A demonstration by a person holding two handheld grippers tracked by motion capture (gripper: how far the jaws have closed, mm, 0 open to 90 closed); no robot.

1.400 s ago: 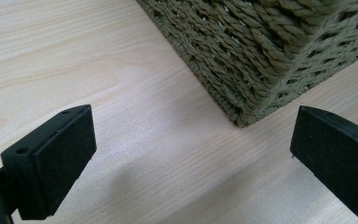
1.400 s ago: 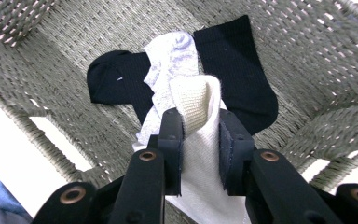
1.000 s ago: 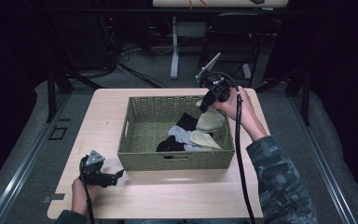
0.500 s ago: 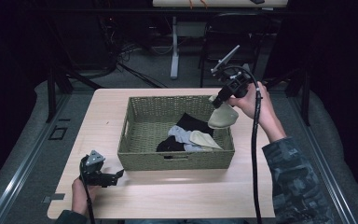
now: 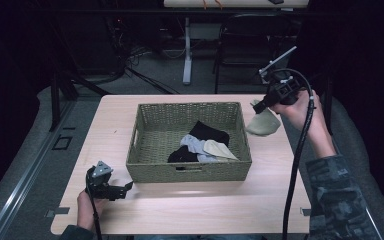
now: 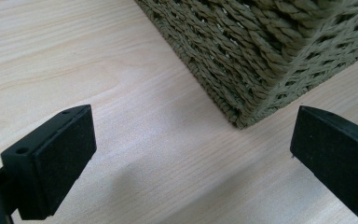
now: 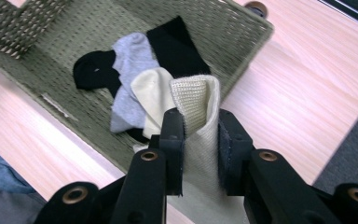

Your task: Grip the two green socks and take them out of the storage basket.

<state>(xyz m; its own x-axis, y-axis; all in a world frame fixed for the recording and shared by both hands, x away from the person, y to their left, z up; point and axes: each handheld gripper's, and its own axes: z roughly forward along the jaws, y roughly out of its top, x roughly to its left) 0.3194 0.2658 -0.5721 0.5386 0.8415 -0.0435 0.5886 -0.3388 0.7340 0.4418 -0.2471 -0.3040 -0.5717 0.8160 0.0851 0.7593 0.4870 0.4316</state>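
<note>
A cream sock hangs above the table just right of the woven basket, pinched by my right gripper. In the right gripper view the jaws clamp the sock's ribbed cuff, gripper shut on it. Inside the basket lie a black sock, a grey sock and another cream sock. My left gripper rests low on the table by the basket's front left corner, jaws wide open and empty.
The light wooden table has bare room in front of the basket and on its right side. Beyond the far edge stand a chair and table legs on a dark floor. A black cable trails from the right gripper.
My right gripper has carried the cream sock up out of the basket and rightward past its right rim. The left gripper has stayed still.
</note>
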